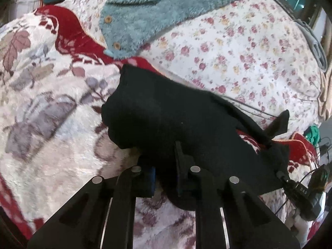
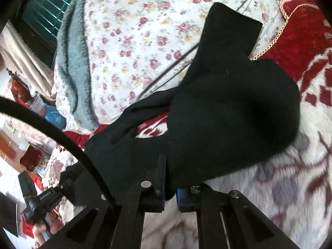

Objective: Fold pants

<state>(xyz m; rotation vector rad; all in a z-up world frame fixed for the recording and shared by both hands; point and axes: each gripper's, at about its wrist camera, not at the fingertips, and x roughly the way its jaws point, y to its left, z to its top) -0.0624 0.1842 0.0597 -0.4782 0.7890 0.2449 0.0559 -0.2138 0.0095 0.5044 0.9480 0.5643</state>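
Note:
The black pants (image 1: 166, 112) lie bunched on a plush white and red blanket (image 1: 51, 108), with one leg end reaching toward the floral sheet. In the left wrist view my left gripper (image 1: 164, 166) is shut on a fold of the pants' near edge, and the cloth drapes over its fingertips. In the right wrist view the pants (image 2: 228, 103) rise in a hump, and my right gripper (image 2: 171, 184) is shut on their near edge, black cloth pinched between the blue pads. A strip of the pants stretches left from that grip.
A teal fleece garment (image 1: 145, 12) with wooden buttons lies on the floral sheet (image 1: 238, 47) behind the pants. A thin dark cable (image 2: 166, 70) crosses the sheet. A person's hand (image 2: 41, 230) holds a black device at the bed's edge. A green window grille (image 2: 49, 6) stands beyond.

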